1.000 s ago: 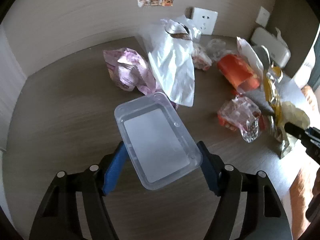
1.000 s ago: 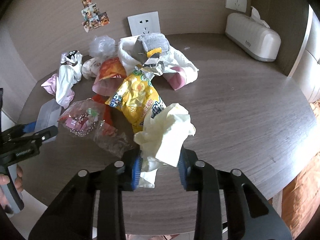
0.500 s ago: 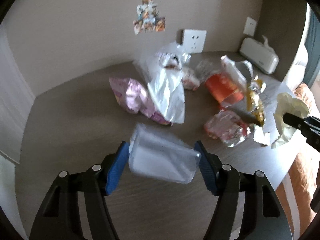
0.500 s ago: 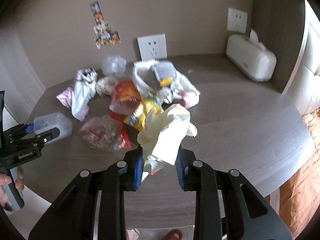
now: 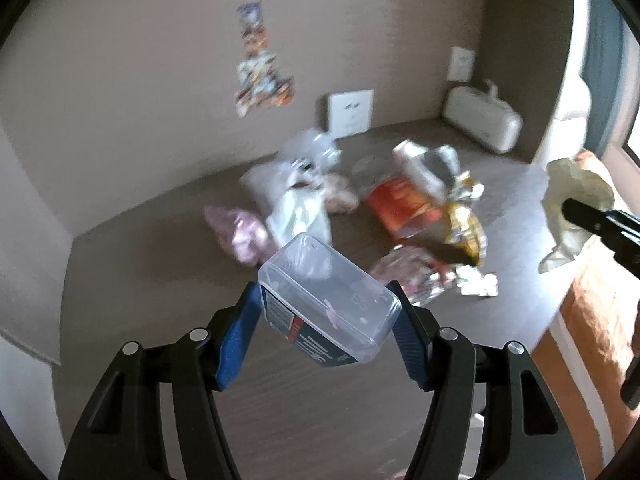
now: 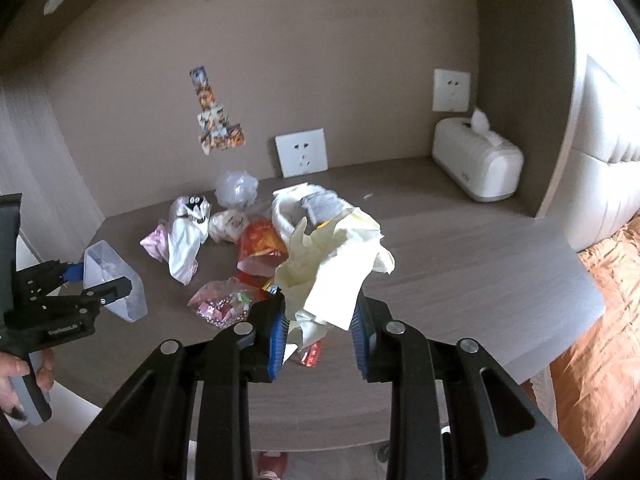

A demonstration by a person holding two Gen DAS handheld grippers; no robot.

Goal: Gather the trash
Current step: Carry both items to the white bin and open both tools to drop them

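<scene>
Left gripper (image 5: pixel 326 316): your blue pads clamp a clear plastic box (image 5: pixel 328 300) from 9 and 3 o'clock, tilted, raised off the table. Your left hand (image 6: pixel 16 380) grips its handle at 8 o'clock in the right wrist view. Right gripper (image 6: pixel 320 322): pads pinch crumpled cream paper (image 6: pixel 332 264), held aloft.

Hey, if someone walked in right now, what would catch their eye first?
The clear plastic container clamped in the left hand-held gripper, lifted above the table. Then the crumpled pale paper in the right hand-held gripper, and the wrapper pile near the wall.
</scene>
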